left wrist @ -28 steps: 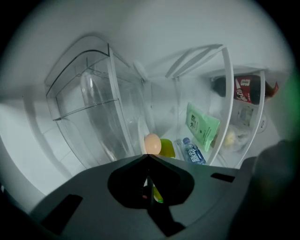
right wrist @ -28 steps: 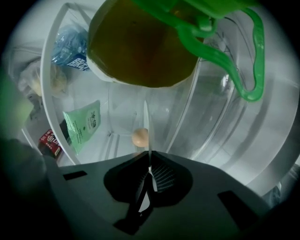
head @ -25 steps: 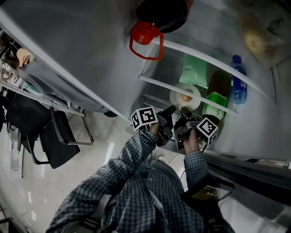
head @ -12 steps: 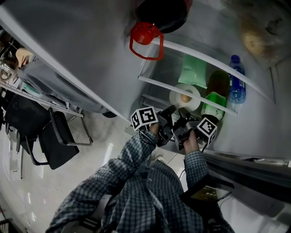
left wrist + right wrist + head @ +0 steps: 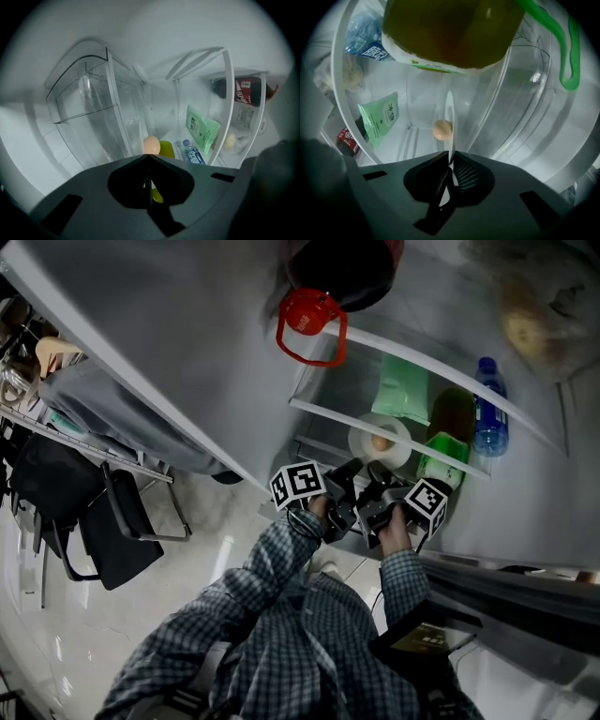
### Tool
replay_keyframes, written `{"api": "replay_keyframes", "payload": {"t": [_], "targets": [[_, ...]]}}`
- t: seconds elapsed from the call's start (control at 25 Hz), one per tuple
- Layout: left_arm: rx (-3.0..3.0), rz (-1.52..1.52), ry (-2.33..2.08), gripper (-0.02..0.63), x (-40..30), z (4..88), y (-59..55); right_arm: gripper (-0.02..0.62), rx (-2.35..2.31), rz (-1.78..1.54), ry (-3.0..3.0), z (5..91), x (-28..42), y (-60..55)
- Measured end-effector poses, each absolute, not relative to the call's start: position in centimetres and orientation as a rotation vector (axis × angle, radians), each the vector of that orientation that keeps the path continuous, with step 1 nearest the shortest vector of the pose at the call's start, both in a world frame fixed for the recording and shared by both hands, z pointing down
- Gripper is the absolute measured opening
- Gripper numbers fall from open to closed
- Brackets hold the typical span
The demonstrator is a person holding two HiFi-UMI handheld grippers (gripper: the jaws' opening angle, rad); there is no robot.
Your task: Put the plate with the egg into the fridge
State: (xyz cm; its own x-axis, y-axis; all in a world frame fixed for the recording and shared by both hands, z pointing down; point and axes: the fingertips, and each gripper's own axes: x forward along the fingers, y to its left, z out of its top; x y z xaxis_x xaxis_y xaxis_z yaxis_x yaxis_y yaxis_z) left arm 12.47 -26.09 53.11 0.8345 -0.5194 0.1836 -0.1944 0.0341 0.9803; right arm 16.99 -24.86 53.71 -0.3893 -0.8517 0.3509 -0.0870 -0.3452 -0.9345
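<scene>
Cool white light fills the open fridge (image 5: 553,502) from within, while the room beside it stays dim (the tiled floor (image 5: 56,634) catches only a pale sheen). The head view bends hard toward its edges, and its top right corner smears out of focus. Both gripper views sit inside round black vignettes, their lower halves lost in soft shadow. In the right gripper view the plate (image 5: 450,117) glares white edge-on, and the jug (image 5: 450,28) close above is blurred.
</scene>
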Motion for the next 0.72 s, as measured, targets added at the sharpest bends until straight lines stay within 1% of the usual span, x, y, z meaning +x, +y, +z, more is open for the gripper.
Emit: {"api": "replay_keyframes", "payload": {"t": [0.32,0.56,0.72], "targets": [[1.539,-0.276,-0.586,0.006,12.7,53.2,-26.3,0.020,-1.267,-1.804,1.328,53.8,16.8,-24.5],[1.531,-0.278,-0.583,0.006,12.7,53.2,-26.1,0.049,-1.246,-1.799,1.344,53.6,16.5,-24.1],[1.534,-0.273,-0.582,0.006,12.7,53.3,-26.1,0.052,-1.240,-1.806,1.334,53.8,16.4,-23.8]]}}
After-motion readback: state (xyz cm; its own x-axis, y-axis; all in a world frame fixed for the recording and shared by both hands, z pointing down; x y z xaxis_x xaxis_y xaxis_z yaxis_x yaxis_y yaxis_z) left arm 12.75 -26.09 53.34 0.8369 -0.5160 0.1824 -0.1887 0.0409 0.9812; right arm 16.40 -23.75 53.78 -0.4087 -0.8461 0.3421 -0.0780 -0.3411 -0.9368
